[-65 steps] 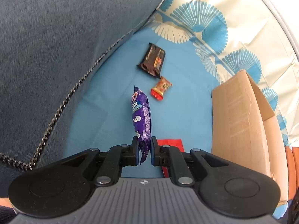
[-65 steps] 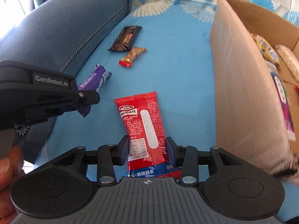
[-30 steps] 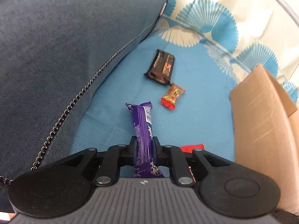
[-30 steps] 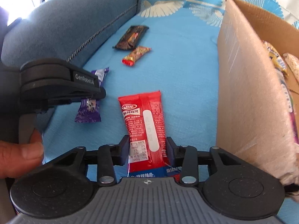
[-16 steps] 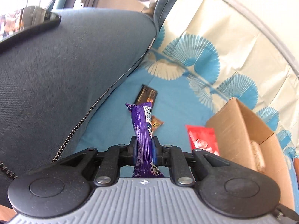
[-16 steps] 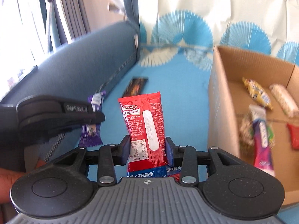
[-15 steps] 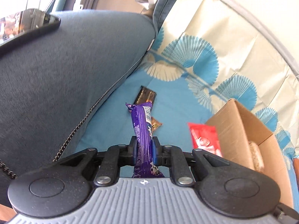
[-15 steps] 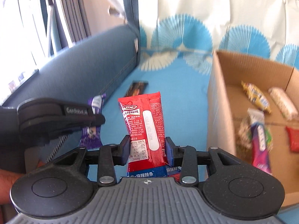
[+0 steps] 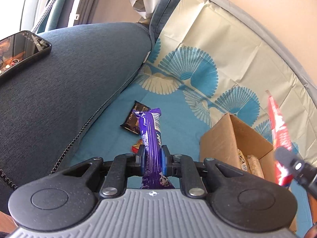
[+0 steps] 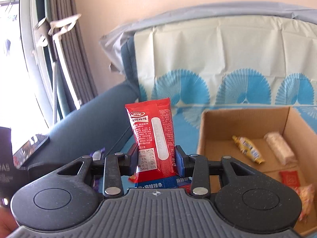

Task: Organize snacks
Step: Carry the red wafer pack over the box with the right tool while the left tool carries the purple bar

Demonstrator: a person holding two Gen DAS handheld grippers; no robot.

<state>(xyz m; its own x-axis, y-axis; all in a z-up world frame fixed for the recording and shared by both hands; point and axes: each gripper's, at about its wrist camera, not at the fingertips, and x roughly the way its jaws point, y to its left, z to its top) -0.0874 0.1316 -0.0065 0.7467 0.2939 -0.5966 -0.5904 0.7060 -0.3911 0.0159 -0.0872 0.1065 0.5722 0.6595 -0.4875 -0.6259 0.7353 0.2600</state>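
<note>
Left wrist view: left gripper fingers clench a purple snack bar. Right gripper fingers grasp a red spicy-strip packet beside the cardboard box.

Blue sofa seat under a fan-print cover, snacks and a box on top.
On the seat: dark brown bar far left near the armrest, small red-orange candy just nearer, open cardboard box to the right. Black phone flat on the armrest. Inside the box, yellow packet, pale bar, red packet.
</note>
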